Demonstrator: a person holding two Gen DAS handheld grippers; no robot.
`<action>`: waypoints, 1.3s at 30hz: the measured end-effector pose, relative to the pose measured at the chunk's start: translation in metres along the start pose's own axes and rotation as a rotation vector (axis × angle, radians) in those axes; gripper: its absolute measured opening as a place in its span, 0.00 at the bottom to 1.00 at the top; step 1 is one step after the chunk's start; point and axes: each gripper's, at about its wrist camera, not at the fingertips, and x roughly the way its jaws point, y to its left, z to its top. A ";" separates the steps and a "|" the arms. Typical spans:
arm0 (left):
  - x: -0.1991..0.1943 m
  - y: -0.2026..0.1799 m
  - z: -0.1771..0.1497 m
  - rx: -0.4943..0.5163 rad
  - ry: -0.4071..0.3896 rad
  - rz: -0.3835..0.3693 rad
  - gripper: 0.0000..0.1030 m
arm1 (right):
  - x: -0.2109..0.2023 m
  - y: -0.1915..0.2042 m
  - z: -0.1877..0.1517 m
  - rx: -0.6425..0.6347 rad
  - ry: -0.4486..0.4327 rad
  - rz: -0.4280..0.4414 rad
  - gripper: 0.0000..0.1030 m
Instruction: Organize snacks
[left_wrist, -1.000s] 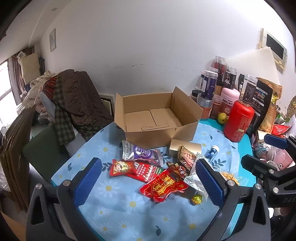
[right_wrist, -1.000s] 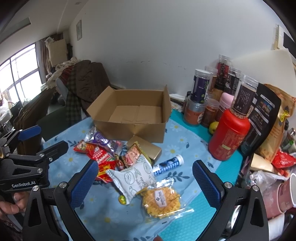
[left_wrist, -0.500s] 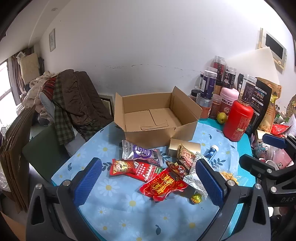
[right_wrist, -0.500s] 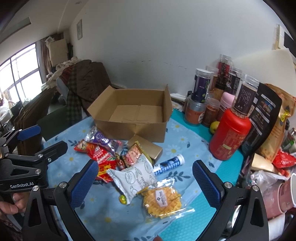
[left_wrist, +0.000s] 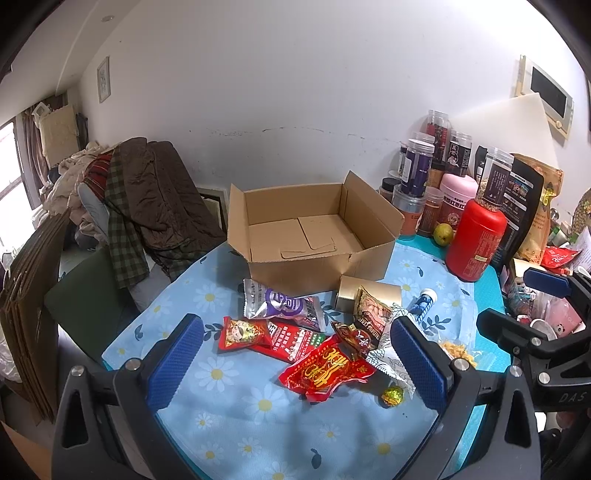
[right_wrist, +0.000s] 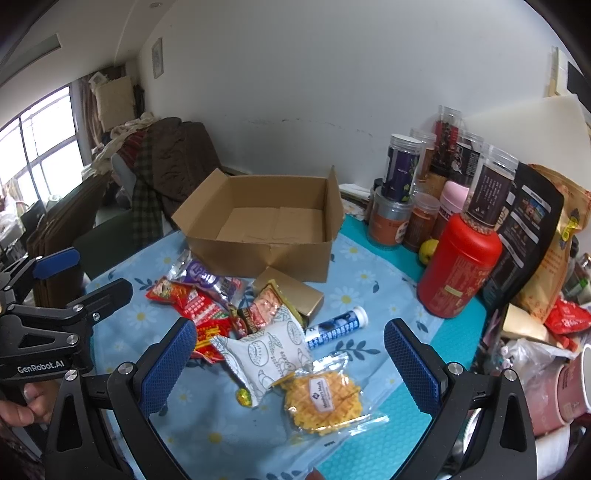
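Note:
An open empty cardboard box (left_wrist: 314, 236) (right_wrist: 266, 229) stands at the back of the table. In front of it lies a pile of snacks: a purple packet (left_wrist: 282, 304), red packets (left_wrist: 325, 371), a gold box (left_wrist: 369, 293), a white pastry bag (right_wrist: 266, 352), a waffle bag (right_wrist: 321, 397) and a blue tube (right_wrist: 338, 326). My left gripper (left_wrist: 295, 363) is open, above the near side of the pile. My right gripper (right_wrist: 291, 369) is open, above the white bag and the waffle bag. Both are empty.
Jars, a red canister (left_wrist: 474, 240) (right_wrist: 458, 266), a pink tin and dark bags crowd the right back. A small green fruit (left_wrist: 442, 233) lies beside them. Clothes hang on a chair (left_wrist: 147, 206) at the left. The blue flowered cloth (left_wrist: 236, 406) covers the table.

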 end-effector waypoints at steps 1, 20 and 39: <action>0.000 0.000 0.000 0.000 0.001 0.000 1.00 | 0.000 0.000 0.000 0.000 0.000 0.001 1.00; 0.006 0.007 0.013 0.009 -0.013 -0.010 1.00 | 0.004 0.000 0.002 0.036 -0.013 -0.004 1.00; 0.046 -0.008 0.009 0.098 0.036 -0.153 1.00 | 0.023 -0.027 -0.026 0.179 0.058 -0.151 1.00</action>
